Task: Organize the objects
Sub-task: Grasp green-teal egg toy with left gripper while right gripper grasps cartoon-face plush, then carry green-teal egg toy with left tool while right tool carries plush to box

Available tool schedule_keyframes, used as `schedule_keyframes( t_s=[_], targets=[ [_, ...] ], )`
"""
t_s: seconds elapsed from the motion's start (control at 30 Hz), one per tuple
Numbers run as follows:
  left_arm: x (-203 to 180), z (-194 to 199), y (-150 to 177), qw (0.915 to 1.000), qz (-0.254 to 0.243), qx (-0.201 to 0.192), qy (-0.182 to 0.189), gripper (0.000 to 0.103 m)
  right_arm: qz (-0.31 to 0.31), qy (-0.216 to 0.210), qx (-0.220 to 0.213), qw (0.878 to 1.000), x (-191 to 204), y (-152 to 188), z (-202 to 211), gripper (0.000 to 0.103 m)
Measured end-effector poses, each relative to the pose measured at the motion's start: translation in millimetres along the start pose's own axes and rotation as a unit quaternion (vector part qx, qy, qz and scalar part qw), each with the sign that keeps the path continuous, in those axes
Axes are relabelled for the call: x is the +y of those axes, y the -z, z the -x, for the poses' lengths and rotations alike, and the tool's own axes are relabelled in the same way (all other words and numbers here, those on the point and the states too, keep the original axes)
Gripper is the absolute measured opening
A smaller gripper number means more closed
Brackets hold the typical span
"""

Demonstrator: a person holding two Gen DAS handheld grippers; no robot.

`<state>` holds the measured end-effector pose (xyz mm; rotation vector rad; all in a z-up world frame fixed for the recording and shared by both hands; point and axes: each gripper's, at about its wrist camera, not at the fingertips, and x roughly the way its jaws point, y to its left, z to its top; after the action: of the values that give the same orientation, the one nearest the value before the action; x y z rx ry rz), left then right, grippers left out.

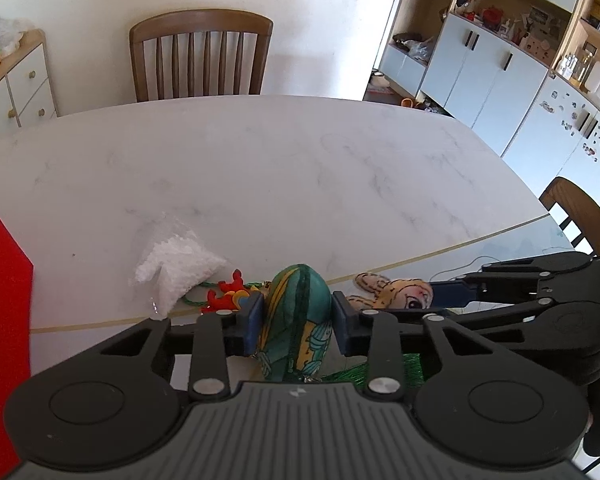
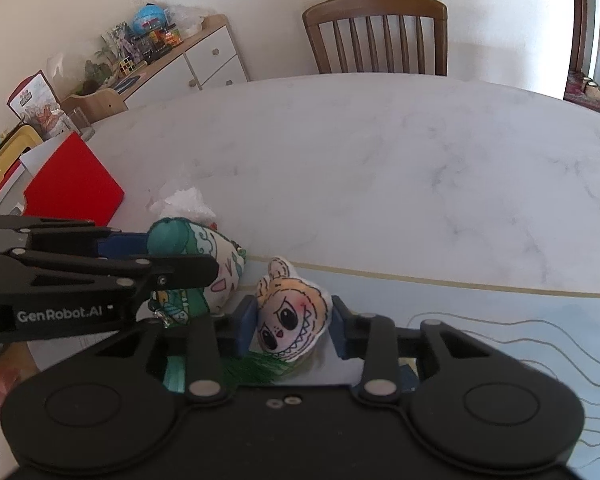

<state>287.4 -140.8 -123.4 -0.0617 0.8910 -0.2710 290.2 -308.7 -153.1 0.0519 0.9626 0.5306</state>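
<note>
My left gripper (image 1: 297, 316) is shut on a green painted stuffed pouch (image 1: 298, 312), held edge-on between the blue pads; the pouch also shows in the right wrist view (image 2: 204, 264). My right gripper (image 2: 294, 322) is shut on a cream plush monster-face charm (image 2: 290, 316) with big eyes and jagged teeth; the charm also shows in the left wrist view (image 1: 400, 290). Both toys sit close together just above the near part of the marble table (image 1: 280, 168). Green tassel threads (image 2: 256, 372) hang below them.
A clear bag of white foam bits (image 1: 176, 268) and a red ornament on green cord (image 1: 224, 294) lie left of the pouch. A red box (image 2: 72, 184) stands at the table's left. A light blue mat (image 2: 480, 320) covers the near edge. Wooden chairs (image 1: 200, 52) stand around.
</note>
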Motion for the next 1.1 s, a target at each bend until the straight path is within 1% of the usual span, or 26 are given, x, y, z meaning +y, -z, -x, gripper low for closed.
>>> schedule_keyframes(
  t_s=[0.13,0.43,0.57,0.83,1.1],
  targets=[
    [0,8,-1,1.0000,0.008,-0.003,-0.001,0.034,-0.007,0.006,-0.011,1.000,-3,0,12,0.036],
    [-4,44,0,0.9992,0.024,-0.024,0.019,0.034,-0.012,0.019,-0.028,0.999,1,6,51,0.036],
    [-6,62,2,0.9989,0.023,-0.032,0.025,0.034,-0.002,0.028,-0.030,0.999,14,9,66,0.036],
    [-1,108,3,0.9972,0.014,-0.057,0.046,0.034,0.022,0.031,-0.047,0.998,42,17,94,0.036],
    [16,147,7,0.9964,0.017,-0.068,0.046,0.034,0.037,0.024,-0.060,0.997,74,12,115,0.036]
  ],
)
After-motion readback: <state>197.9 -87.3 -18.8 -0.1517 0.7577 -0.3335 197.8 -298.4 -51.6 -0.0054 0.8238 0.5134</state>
